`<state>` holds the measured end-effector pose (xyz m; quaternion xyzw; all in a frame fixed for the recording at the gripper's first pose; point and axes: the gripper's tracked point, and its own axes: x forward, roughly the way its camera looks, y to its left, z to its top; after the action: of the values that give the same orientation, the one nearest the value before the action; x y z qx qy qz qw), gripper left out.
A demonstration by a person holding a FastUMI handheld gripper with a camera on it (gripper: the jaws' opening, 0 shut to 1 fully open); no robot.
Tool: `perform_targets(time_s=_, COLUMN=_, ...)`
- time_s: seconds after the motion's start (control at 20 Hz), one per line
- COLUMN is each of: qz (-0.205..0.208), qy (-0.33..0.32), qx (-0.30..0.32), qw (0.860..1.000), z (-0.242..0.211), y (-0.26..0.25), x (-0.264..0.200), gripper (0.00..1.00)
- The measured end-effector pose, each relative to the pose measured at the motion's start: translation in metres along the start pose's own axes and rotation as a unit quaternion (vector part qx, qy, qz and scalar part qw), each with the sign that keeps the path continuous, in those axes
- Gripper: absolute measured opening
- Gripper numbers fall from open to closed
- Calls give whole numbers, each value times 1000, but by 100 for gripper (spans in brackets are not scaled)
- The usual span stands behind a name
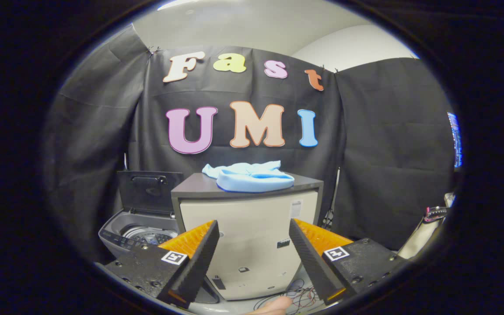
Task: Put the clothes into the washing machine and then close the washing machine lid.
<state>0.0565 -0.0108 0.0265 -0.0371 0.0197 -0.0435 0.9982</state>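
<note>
My gripper (254, 253) hung wide open, empty; clothes (252, 176) still lay on the cabinet (243, 218) ahead, so reaching came next.

light blue clothes (252, 177), grey washing machine (140, 229)

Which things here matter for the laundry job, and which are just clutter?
Job: light blue clothes on the cabinet; washing machine, lid up; gripper, fingers open, holding nothing.
Clutter: cables on the floor.
</note>
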Motion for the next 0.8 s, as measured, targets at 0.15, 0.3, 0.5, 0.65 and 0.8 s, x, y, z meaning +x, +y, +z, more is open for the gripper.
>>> perform_targets(time_s=0.15, qz=29, qy=22, qx=-7, qw=999, z=1, y=14, x=32, gripper=98)
perform_targets(time_s=0.3, qz=26, qy=13, qx=-3, qw=1000, z=20, y=19, x=62, gripper=98)
perform_targets(time_s=0.5, qz=16, qy=16, qx=6, qw=1000, z=47, y=21, x=104, gripper=98)
perform_targets(time_s=0.65, qz=4, qy=6, qx=14, qw=1000, z=80, y=19, x=142, gripper=98)
perform_targets(time_s=0.8, qz=-5, qy=18, qx=1, qw=1000, z=97, y=16, x=193, gripper=97)
